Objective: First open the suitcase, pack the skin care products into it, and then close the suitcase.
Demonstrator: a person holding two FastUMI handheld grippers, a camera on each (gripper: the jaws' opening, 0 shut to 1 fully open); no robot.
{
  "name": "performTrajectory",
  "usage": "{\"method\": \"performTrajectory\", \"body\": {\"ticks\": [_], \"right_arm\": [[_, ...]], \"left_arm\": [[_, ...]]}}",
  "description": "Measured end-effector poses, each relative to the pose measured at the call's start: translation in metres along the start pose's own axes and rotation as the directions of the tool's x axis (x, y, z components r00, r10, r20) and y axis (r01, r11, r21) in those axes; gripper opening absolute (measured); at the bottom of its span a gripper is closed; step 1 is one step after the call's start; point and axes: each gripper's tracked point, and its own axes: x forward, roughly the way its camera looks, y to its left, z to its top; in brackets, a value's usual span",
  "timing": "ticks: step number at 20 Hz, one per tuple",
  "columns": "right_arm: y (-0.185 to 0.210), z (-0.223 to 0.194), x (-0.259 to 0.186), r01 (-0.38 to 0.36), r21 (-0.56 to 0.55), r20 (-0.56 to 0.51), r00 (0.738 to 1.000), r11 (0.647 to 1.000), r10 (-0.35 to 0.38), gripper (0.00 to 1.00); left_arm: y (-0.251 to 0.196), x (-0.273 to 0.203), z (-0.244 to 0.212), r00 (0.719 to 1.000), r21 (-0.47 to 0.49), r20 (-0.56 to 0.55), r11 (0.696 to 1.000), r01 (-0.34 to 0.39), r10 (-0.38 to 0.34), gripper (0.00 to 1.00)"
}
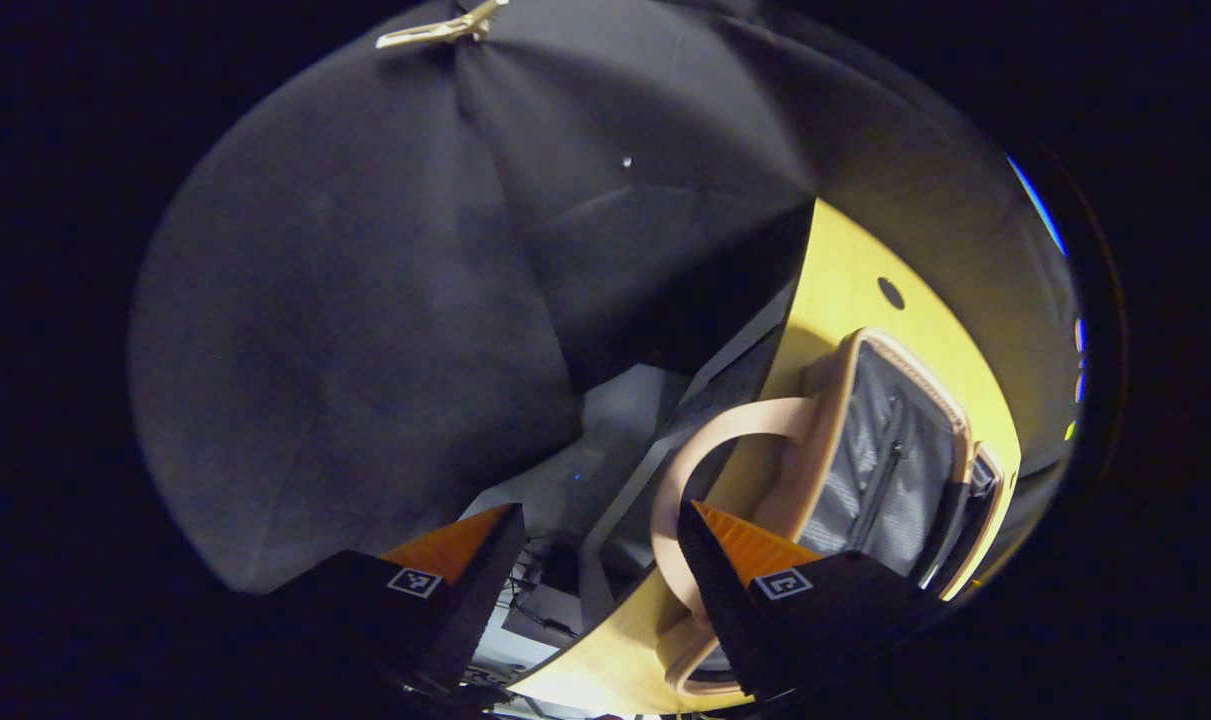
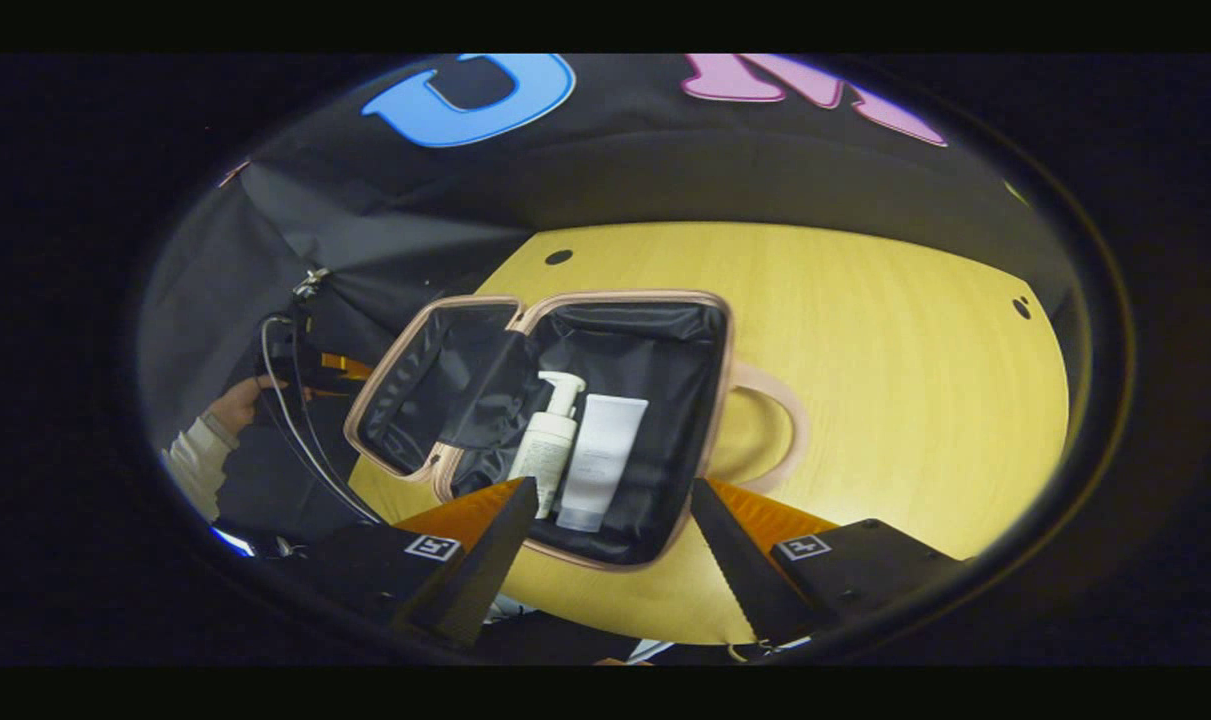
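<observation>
So the suitcase [image 2: 565, 420] is lying wide open on the yellow table [image 2: 885, 380], lid flopped over to one side and the deeper half next to it, both lined in dark fabric. In the right gripper view two skin care items are already sitting in the deeper half: a pump bottle [image 2: 548, 445] and a white tube [image 2: 599, 460], lying side by side and touching or nearly so. The suitcase's pinkish handle [image 2: 770, 430] sticks out flat on the table on the far side from the lid.

The right gripper [image 2: 613, 540] hangs over the near edge of the suitcase with its jaws spread wide and nothing between them. The bottle and tube sit just beyond the fingertips, apart from them.

Off past the lid, a hand [image 2: 240, 405] in a light sleeve holds the other gripper near some cables.

The left gripper [image 1: 600, 560] is off the edge of the table, tilted way over, so the booth's dark cloth takes up most of its view. Its jaws are also wide open and empty. In the left gripper view the suitcase [image 1: 885, 460] shows side-on with the grey lining of the lid visible, and the handle [image 1: 710, 450] loops out right beside one finger, though whether they touch can't be told. A clip [image 1: 445, 28] pins the cloth up top.
</observation>
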Motion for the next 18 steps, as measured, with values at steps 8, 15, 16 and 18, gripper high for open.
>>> {"method": "performTrajectory", "body": {"ticks": [8, 15, 16, 18], "right_arm": [[-0.036, -0.019, -0.025, 0.064, 0.082, -0.019, 0.998, 0.995, -0.063, 0.98], [-0.034, -0.02, -0.043, 0.04, 0.077, 0.034, 0.998, 0.996, -0.043, 0.98], [-0.035, -0.019, -0.046, 0.034, 0.077, 0.046, 0.998, 0.996, -0.037, 0.98], [-0.035, -0.017, -0.054, 0.011, 0.08, 0.078, 0.997, 0.997, -0.017, 0.98]], "left_arm": [[-0.032, 0.038, -0.009, 0.986, -0.067, -0.105, 0.99, 0.121, -0.127, 0.46], [-0.061, -0.026, 0.018, 0.974, -0.007, 0.018, 0.974, 0.226, -0.226, 0.15], [-0.07, -0.047, 0.025, 0.964, 0.0, 0.054, 0.966, 0.26, -0.26, 0.14], [-0.086, -0.088, 0.035, 0.942, 0.037, 0.121, 0.95, 0.31, -0.312, 0.11]]}}
